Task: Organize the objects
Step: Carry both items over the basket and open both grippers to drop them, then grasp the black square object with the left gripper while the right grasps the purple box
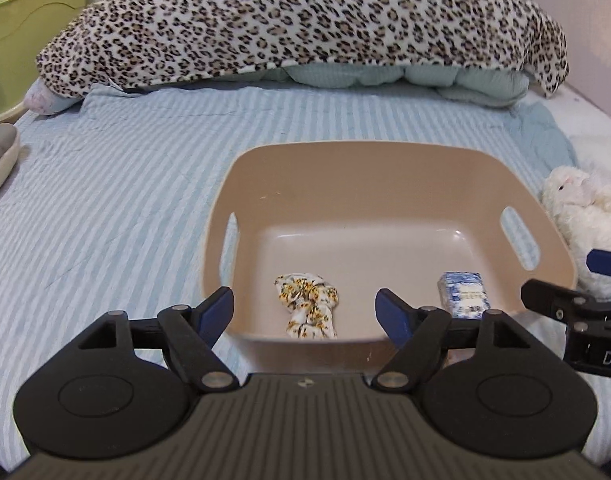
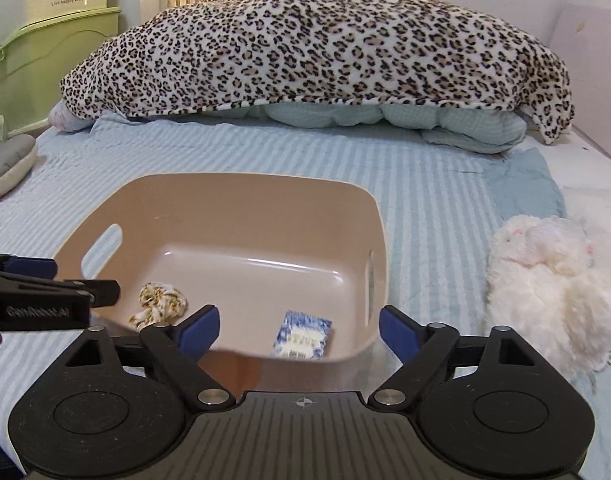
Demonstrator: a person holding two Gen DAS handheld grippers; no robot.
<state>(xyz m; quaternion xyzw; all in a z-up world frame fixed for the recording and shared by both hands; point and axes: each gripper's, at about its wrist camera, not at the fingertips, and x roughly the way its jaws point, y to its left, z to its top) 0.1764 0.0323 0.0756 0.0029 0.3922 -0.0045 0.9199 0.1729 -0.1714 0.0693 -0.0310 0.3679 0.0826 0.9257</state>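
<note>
With both grippers' jaws wide apart, the right gripper [image 2: 299, 330] should pinch the soft, light fluffy toy [image 2: 545, 288] around its squishy middle, and the left gripper [image 1: 305, 312] waits over the bin [image 1: 345, 160].

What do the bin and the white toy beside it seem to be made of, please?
Bin: likely moulded plastic, smooth tan, semi-gloss; light glints on its floor, cut-out handles. Toy: plush fabric, long white fluffy pile, matte; stuffing unseen.
</note>
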